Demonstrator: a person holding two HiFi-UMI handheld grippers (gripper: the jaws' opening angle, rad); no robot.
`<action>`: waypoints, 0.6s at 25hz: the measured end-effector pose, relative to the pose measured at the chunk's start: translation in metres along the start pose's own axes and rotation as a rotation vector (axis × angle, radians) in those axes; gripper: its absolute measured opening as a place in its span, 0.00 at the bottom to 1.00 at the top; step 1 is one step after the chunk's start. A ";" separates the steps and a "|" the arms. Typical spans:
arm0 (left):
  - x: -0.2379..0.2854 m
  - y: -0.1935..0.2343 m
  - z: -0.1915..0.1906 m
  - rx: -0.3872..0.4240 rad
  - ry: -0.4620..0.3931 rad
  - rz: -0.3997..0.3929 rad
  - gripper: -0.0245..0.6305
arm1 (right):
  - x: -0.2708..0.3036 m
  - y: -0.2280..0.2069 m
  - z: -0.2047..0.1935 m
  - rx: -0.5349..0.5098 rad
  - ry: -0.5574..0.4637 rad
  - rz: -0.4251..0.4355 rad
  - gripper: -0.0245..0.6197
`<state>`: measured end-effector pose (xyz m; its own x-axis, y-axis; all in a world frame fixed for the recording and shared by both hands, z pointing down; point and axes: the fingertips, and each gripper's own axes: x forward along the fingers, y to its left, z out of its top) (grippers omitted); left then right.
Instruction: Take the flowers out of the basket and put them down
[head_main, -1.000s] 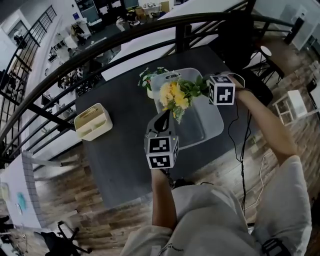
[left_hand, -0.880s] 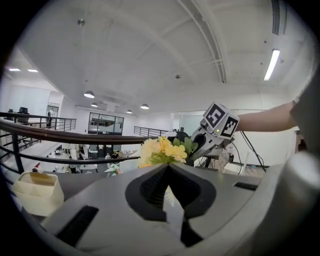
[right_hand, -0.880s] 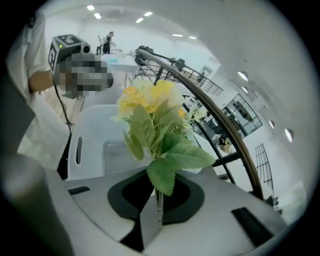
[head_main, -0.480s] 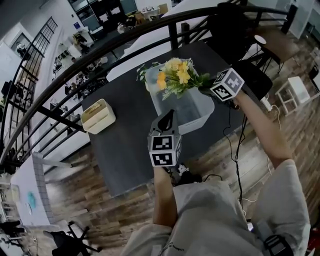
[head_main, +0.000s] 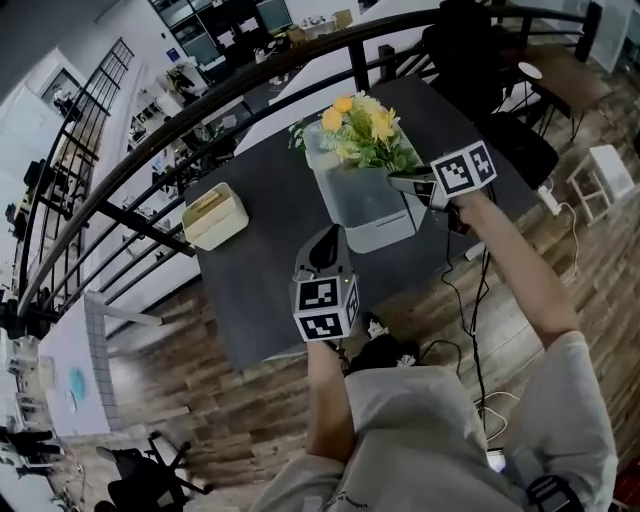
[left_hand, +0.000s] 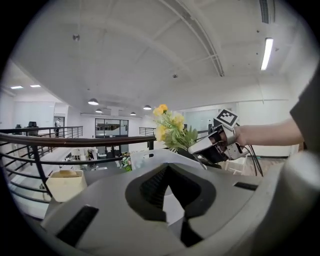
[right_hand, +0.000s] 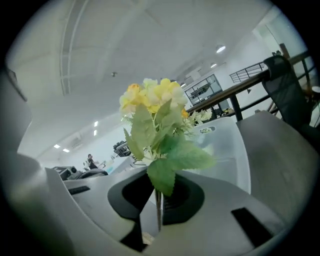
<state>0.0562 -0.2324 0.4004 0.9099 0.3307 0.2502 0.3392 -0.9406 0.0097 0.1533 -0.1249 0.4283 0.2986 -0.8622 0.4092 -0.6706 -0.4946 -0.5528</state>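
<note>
Yellow flowers (head_main: 364, 124), green-leaved, thin-stemmed, pinched in right tool (head_main: 394, 181), seemingly upright.

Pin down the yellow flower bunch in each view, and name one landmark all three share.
Head view: the yellow flower bunch is top centre, at the upper end of the grey basket.
Left gripper view: centre, just left of the right tongs.
Right gripper view: centre, stem rising from between the tongs.
Shared landmark: the grey basket, close by the bunch in all three.
</note>
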 end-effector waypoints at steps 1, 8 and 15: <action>-0.005 0.003 -0.003 0.006 -0.002 0.005 0.07 | 0.004 0.006 -0.005 0.013 -0.017 0.009 0.13; -0.015 0.015 0.007 0.006 -0.032 0.033 0.07 | 0.014 0.039 -0.016 0.143 -0.146 0.091 0.13; 0.000 0.004 0.007 0.045 -0.028 -0.058 0.07 | 0.022 0.055 -0.014 0.146 -0.171 0.106 0.13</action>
<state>0.0596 -0.2360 0.3935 0.8947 0.3869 0.2232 0.4010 -0.9159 -0.0200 0.1129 -0.1694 0.4171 0.3504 -0.9101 0.2212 -0.6026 -0.3998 -0.6906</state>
